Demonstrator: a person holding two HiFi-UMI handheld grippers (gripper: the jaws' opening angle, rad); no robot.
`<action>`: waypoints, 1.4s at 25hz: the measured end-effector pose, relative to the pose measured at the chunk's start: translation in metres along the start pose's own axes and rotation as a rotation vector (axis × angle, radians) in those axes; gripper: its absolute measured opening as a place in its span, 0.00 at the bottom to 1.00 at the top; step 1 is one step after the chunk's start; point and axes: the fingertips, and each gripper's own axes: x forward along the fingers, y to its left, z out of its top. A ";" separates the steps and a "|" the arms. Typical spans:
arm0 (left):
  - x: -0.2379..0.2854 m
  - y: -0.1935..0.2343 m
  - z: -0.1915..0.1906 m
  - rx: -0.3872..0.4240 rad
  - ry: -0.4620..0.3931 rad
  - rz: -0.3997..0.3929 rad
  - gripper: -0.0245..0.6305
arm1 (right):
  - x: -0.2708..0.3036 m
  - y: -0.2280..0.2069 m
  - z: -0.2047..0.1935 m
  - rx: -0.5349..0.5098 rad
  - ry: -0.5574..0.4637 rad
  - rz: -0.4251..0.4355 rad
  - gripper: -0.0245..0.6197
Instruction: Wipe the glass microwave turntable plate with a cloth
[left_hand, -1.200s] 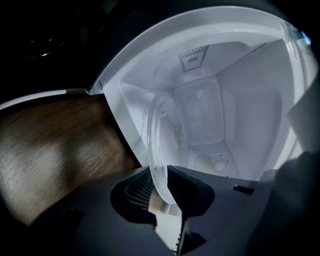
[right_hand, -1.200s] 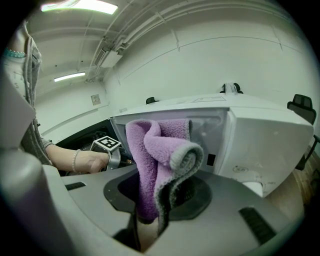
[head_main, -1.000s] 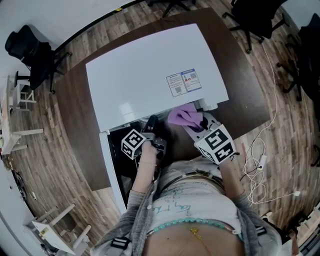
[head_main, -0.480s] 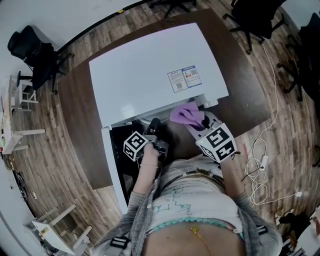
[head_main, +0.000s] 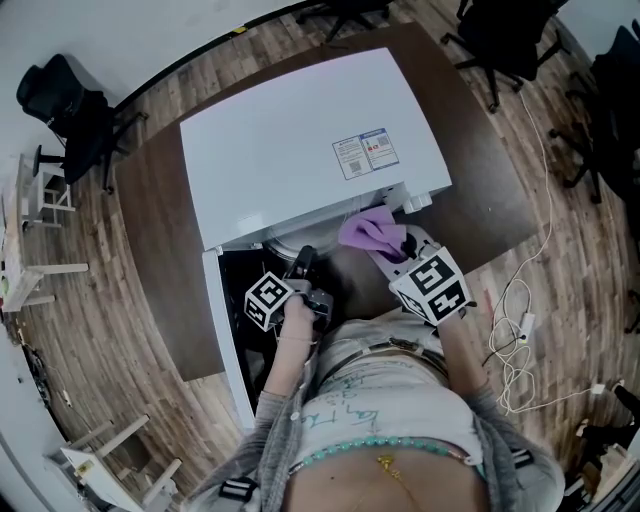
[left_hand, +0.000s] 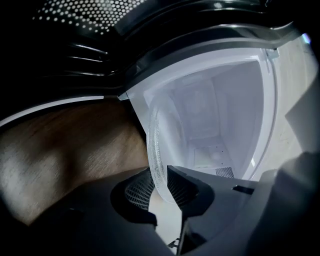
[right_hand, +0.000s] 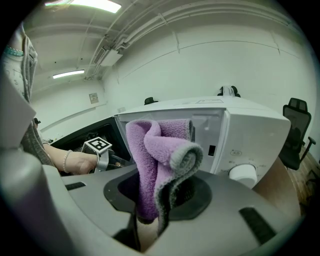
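At the bottom of the head view is the person's torso (head_main: 385, 420), both forearms reaching up the frame. The left gripper (left_hand: 160, 182) is clamped on the rim of the glass plate (left_hand: 156, 145). Its two ribbed pads press on the glass from either side, and the plate is seen nearly edge-on, rising from the jaws toward the middle of the left gripper view. In the head view this gripper sits left of center, its marker cube (head_main: 267, 300) over the dark, swung-open door (head_main: 232, 300), its tip at the mouth of the oven.

The right gripper (right_hand: 150, 205) is closed on a purple cloth (right_hand: 155, 150) with a grey edge. The cloth is folded and stands up out of the jaws, curling over to the right. In the head view it lies just right of center, close to the oven's front right corner.

Behind the plate, the left gripper view shows the white inside of the microwave (head_main: 300, 140) — lit and open — and brown wood at the left. The right gripper view shows the white control knob (right_hand: 243, 175) at the right.

The microwave stands on a dark brown table (head_main: 490, 190). Beyond it are a wood floor, a white cable (head_main: 520, 300) at the right, and black chairs (head_main: 60, 105) at the upper left and upper right.
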 end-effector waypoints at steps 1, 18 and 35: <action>-0.002 0.000 0.000 0.002 -0.002 -0.002 0.17 | 0.000 0.001 0.000 -0.003 0.001 0.003 0.22; -0.017 0.007 -0.032 -0.008 0.066 -0.040 0.16 | 0.005 0.013 0.003 -0.013 -0.013 0.004 0.22; -0.029 0.009 -0.033 -0.012 0.108 -0.075 0.15 | 0.013 0.029 0.000 -0.002 -0.003 -0.039 0.22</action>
